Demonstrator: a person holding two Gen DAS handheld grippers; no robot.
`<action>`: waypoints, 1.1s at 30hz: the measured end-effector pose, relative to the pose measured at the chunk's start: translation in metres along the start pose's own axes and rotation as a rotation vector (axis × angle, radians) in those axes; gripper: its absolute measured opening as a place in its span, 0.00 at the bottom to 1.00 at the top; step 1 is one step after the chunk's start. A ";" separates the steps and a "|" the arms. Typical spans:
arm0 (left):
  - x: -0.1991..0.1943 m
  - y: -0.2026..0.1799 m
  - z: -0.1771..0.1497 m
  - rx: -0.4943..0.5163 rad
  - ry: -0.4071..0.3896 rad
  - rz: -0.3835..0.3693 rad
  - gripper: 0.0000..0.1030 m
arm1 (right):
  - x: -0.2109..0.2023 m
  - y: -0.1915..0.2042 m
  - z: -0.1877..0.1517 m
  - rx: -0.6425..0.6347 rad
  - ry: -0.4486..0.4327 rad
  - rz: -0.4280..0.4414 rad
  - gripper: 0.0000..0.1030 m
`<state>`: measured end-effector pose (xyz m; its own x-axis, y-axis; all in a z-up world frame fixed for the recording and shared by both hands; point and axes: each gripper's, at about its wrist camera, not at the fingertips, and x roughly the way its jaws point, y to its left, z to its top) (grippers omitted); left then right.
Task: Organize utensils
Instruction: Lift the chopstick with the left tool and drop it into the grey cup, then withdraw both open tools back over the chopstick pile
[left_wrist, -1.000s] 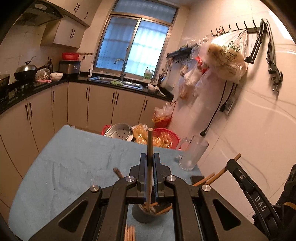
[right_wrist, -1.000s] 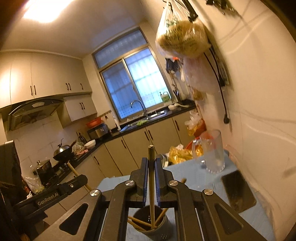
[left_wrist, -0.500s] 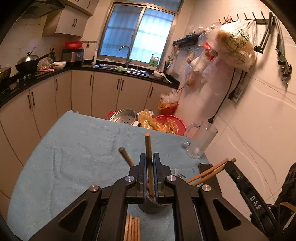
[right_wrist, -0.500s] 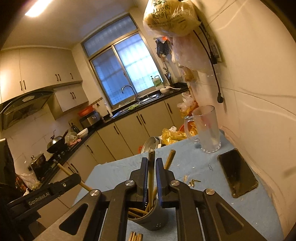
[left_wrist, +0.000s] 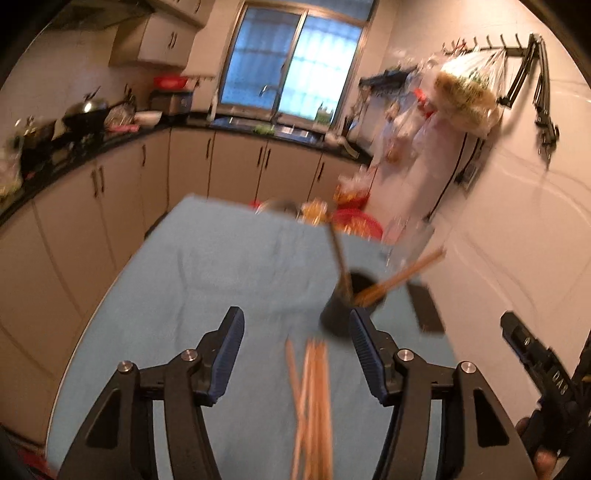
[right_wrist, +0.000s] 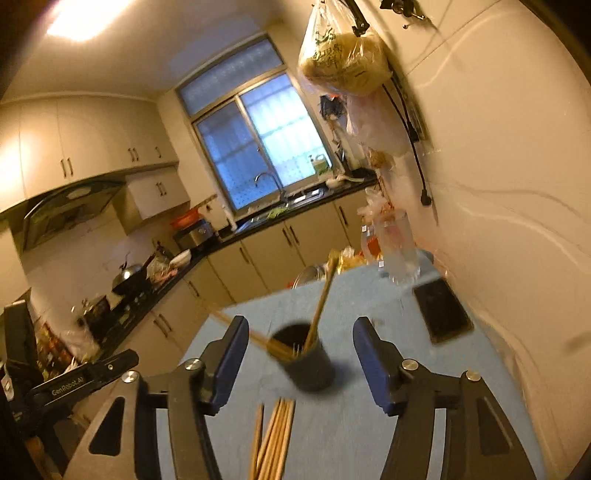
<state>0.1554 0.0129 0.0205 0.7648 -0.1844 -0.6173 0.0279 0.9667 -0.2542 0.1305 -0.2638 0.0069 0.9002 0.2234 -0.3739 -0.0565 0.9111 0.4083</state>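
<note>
A: We start at our left tongs (left_wrist: 297, 354): the blue-padded fingers (left_wrist: 231, 356) are spread wide apart with nothing between the pads.

B: We see the same on our right tongs (right_wrist: 297, 363), spread and gripping nothing.

A: Below the gap of our left tongs lies the loose bundle of chopsticks (left_wrist: 312, 406), flat on the blue cloth of the table (left_wrist: 207, 280) and running toward the camera. The picture is blurred, so we cannot count them.

B: From the right wrist view the loose chopsticks (right_wrist: 271, 439) lie just in front of the dark holder cup (right_wrist: 304, 360), which stands upright on the table (right_wrist: 373, 295) between our spread fingers.

A: In the left wrist view that holder cup (left_wrist: 347, 306) sits just beyond the right finger. Several standing chopsticks (left_wrist: 400, 275) lean out of it toward the wall, and one darker stick leans the other way.

B: We see the standing chopsticks (right_wrist: 321, 301) too, one tilted up toward the wall side, others leaning toward the left tongs.

A: Beside the cup, nearer the wall, lies a dark phone (left_wrist: 424, 306).

B: We see the phone (right_wrist: 441, 314) flat on the cloth, and past it a clear glass mug (right_wrist: 400, 254) at the far edge of the table.
</note>
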 end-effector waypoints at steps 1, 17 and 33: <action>-0.003 0.005 -0.011 -0.002 0.028 0.014 0.59 | -0.007 0.002 -0.010 -0.007 0.027 0.001 0.61; -0.017 0.032 -0.075 -0.084 0.191 -0.046 0.59 | -0.037 0.029 -0.080 -0.073 0.183 0.030 0.60; 0.046 0.025 -0.063 -0.117 0.284 -0.061 0.59 | 0.006 0.018 -0.085 -0.076 0.269 0.043 0.50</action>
<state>0.1503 0.0176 -0.0610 0.5529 -0.2995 -0.7775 -0.0186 0.9285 -0.3709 0.0980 -0.2166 -0.0585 0.7499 0.3370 -0.5693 -0.1332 0.9198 0.3690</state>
